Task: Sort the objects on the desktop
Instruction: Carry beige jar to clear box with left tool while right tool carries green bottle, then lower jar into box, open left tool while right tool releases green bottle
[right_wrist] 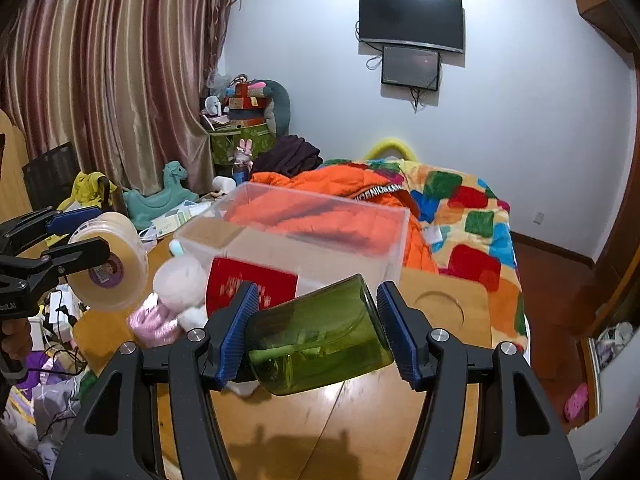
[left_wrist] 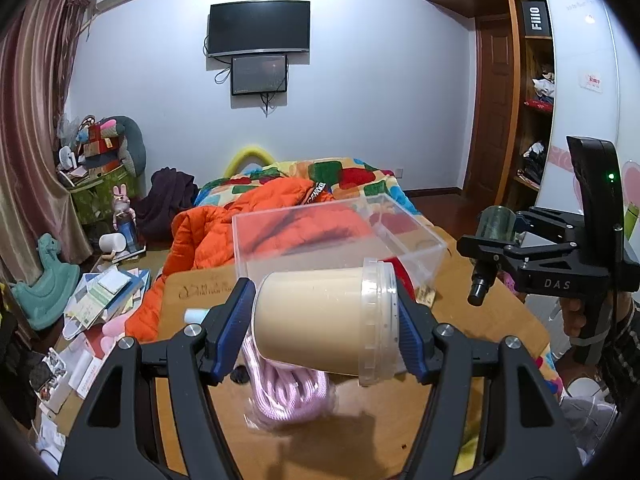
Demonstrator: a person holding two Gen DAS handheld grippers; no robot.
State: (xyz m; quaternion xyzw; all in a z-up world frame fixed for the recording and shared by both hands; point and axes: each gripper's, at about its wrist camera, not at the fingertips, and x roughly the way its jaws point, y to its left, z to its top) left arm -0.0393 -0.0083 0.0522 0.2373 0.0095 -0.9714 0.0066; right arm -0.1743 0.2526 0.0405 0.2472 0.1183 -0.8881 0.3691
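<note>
Left wrist view shows the beige plastic tub with a clear ribbed screw lid [left_wrist: 326,320] lying on its side, clamped end to end between the blue pads of the left gripper [left_wrist: 326,322], base against one pad and lid against the other, lifted clear of the round-cornered wooden table [left_wrist: 480,320]. Directly below the tub, a coil of pale pink rope [left_wrist: 288,392] lies on the tabletop. Beyond it stands a clear rectangular plastic box [left_wrist: 340,236], open at the top, with a flat red card [left_wrist: 400,276] just in front of it. At the right edge, the right gripper [left_wrist: 494,226] appears side-on, holding a small translucent green cup [left_wrist: 496,222].

Right wrist view has that green cup [right_wrist: 320,336] tilted on its side and pinched between the right gripper's [right_wrist: 316,332] blue pads, held above the table [right_wrist: 440,312]. Ahead sit the clear box [right_wrist: 304,236] and the red card [right_wrist: 252,288]; a pink and white soft toy [right_wrist: 176,280] lies just left of the card, touching the box's near corner. At far left, the left gripper [right_wrist: 86,240] carries the tub [right_wrist: 108,264]. Behind the table, an orange quilted jacket [right_wrist: 332,200] lies on a multicoloured patchwork blanket [right_wrist: 472,216].
</note>
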